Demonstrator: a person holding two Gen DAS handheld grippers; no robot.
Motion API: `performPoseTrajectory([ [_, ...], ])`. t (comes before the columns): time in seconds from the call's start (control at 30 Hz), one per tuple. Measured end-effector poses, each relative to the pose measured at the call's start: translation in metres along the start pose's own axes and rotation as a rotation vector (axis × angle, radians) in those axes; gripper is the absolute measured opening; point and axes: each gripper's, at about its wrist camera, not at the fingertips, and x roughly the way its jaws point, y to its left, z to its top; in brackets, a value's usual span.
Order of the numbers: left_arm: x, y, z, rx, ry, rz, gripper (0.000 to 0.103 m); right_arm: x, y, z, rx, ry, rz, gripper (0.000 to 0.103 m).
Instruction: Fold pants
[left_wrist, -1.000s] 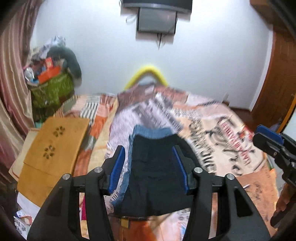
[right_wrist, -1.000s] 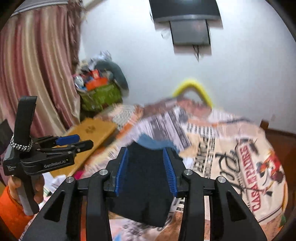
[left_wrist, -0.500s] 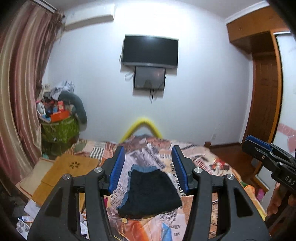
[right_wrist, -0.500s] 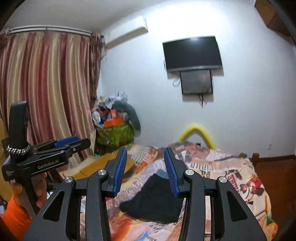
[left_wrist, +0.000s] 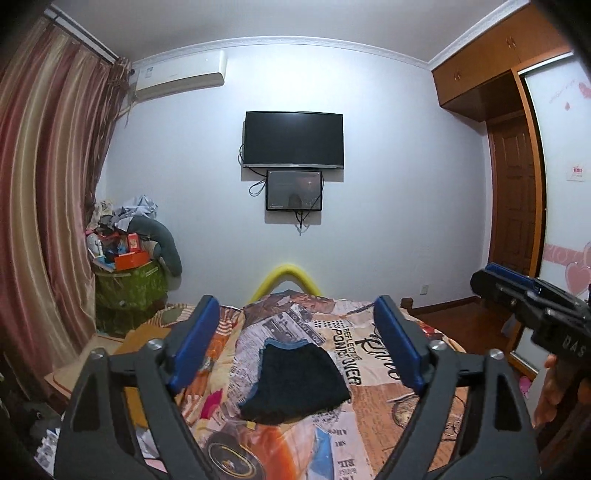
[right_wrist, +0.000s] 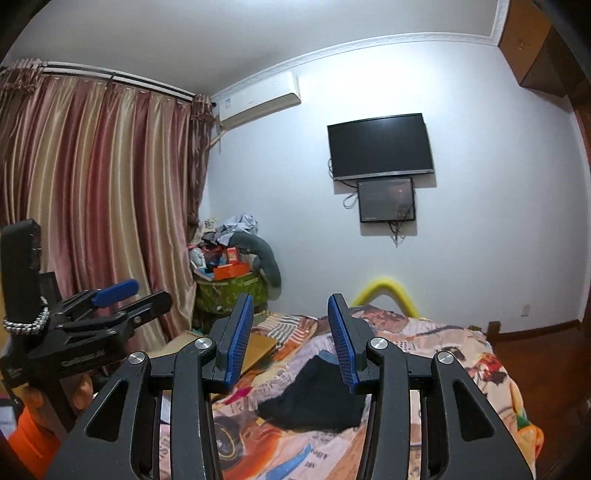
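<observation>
The dark pants (left_wrist: 295, 380) lie folded into a compact bundle on the bed, with a blue denim edge showing at the far side. They also show in the right wrist view (right_wrist: 314, 398). My left gripper (left_wrist: 295, 347) is open and empty, held well above and back from the pants. My right gripper (right_wrist: 291, 339) is open and empty, also raised and back from them. Each gripper shows at the side of the other's view: the right one (left_wrist: 532, 299) and the left one (right_wrist: 110, 306).
The bed has a printed newspaper-pattern cover (left_wrist: 369, 339). A wooden board (right_wrist: 258, 347) lies at the bed's left side. A green bin piled with clutter (left_wrist: 129, 284) stands by the curtain (left_wrist: 44, 221). A TV (left_wrist: 293, 140) hangs on the far wall. A wooden door (left_wrist: 517, 206) is at the right.
Both grippers have lifted up and pulled back from the folded pants, tilting toward the far wall. The left jaws have opened wider. The pants stay still on the bed.
</observation>
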Motion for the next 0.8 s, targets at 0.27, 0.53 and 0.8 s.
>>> performPoseTrajectory([
  [0.27, -0.011, -0.011, -0.013, -0.004, 0.011, 0.001, 0.101, -0.015, 0.004, -0.007, -0.014, 0.001, -0.058, 0.081],
  [0.53, -0.014, -0.013, -0.019, -0.002, 0.025, -0.003, 0.102, -0.023, -0.001, -0.018, -0.007, 0.012, -0.099, 0.096],
  [0.8, -0.011, -0.011, -0.022, -0.01, 0.033, -0.007, 0.102, -0.026, -0.005, -0.021, 0.004, 0.016, -0.1, 0.097],
])
